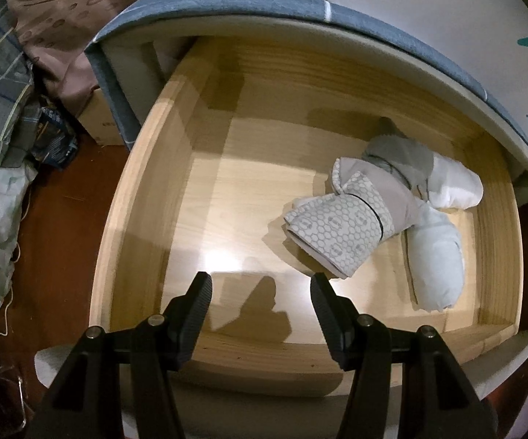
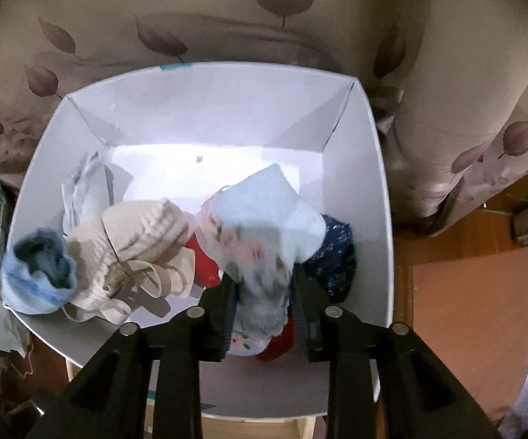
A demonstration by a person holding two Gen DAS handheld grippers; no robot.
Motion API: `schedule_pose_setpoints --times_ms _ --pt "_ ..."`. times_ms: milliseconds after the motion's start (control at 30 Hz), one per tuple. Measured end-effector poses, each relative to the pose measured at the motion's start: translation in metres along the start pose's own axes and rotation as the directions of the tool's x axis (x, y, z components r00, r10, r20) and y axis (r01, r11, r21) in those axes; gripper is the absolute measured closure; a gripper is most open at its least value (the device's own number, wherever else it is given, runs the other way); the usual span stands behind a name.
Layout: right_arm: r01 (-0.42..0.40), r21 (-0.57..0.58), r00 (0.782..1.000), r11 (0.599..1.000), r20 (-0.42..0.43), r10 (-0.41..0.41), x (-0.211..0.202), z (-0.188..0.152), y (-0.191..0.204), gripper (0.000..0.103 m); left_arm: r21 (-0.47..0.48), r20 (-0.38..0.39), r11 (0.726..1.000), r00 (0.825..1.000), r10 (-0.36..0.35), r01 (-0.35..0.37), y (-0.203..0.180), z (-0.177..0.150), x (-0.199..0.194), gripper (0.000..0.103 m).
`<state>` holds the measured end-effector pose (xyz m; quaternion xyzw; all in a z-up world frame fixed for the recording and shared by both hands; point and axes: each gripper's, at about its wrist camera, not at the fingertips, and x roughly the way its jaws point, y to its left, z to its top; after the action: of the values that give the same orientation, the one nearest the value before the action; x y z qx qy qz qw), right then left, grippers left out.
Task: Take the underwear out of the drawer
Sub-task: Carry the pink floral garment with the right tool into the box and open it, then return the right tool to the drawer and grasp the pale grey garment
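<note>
Right claw (image 2: pixel 264 303) over white box (image 2: pixel 205 117), jaws parted a little, pale floral underwear (image 2: pixel 260 234) hanging between them; pads flank the cloth's lower end, contact with it not clear from the right wrist view. Below and beside that piece, inside the box: beige garment (image 2: pixel 135 248), blue rolled piece (image 2: pixel 38 274), red item (image 2: pixel 203 259), dark navy patterned piece (image 2: pixel 333 252), pale striped cloth (image 2: pixel 84 186). Leaf-print curtain (image 2: pixel 227 18) behind the box.

Left claw (image 1: pixel 261 292) above wooden drawer (image 1: pixel 146 168), jaws wide apart, nothing between them, no contact with anything. Further into the drawer, toward its right wall: honeycomb-print roll (image 1: pixel 337 226) lying across two white rolls (image 1: pixel 435 252), grey roll (image 1: pixel 399 157) behind. Blue-covered bed edge (image 1: pixel 264 3) overhanging the drawer's far side.

Step in hand, by judgement: release of the carried piece into the box. Best done well inside the box walls, jaws opened fully before withdrawal, straight lift afterward to avoid snagging cloth on the pads. Next grasp in the drawer likely easiest on the honeycomb-print roll, uppermost and nearest; approach from above, pinch across its narrow width, lift clear of the rolls beneath to avoid dragging them along.
</note>
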<state>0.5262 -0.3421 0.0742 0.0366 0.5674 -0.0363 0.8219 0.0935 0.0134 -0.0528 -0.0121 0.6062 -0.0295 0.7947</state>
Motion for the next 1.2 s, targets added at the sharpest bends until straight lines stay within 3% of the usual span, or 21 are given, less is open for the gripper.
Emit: schedule_pose_setpoints --times_ms 33,100,133,400,667,800,933,1200 --pt "0.001 0.0 1.0 1.0 -0.008 -0.001 0.003 -0.001 0.0 0.069 -0.001 -0.002 1.0 1.0 0.0 0.0 0.0 0.0 0.001 0.046" --pt "-0.003 0.0 1.0 1.0 -0.016 0.003 0.004 -0.003 -0.001 0.051 -0.003 -0.006 1.0 1.0 0.001 -0.001 0.001 0.0 0.001 0.046" --pt "-0.004 -0.004 1.0 1.0 -0.011 0.004 0.002 -0.004 0.0 0.048 -0.004 -0.01 1.0 1.0 0.0 0.0 0.001 0.001 0.002 0.046" --pt "-0.071 -0.035 0.995 0.997 0.068 0.073 -0.05 -0.031 -0.005 0.047 -0.007 -0.02 1.0 1.0 0.004 -0.005 -0.001 0.0 0.005 0.046" --pt "-0.149 -0.137 0.986 0.979 0.05 0.157 -0.072 -0.108 0.008 0.047 -0.028 -0.005 1.0 1.0 0.001 -0.001 0.002 -0.001 0.002 0.046" --pt "-0.181 -0.178 0.983 0.967 -0.001 0.183 -0.052 -0.149 0.022 0.047 -0.034 0.001 0.999 1.0 0.002 -0.002 0.003 -0.001 0.001 0.046" --pt "-0.172 -0.189 0.981 0.967 -0.119 0.151 0.001 -0.181 0.034 0.048 -0.035 0.0 0.999 1.0 -0.003 0.003 0.003 0.0 0.001 0.046" --pt "-0.179 -0.147 0.958 0.973 -0.252 0.138 0.079 -0.198 0.05 0.049 -0.031 -0.01 0.999 1.0 -0.013 0.013 0.003 0.002 0.003 0.046"
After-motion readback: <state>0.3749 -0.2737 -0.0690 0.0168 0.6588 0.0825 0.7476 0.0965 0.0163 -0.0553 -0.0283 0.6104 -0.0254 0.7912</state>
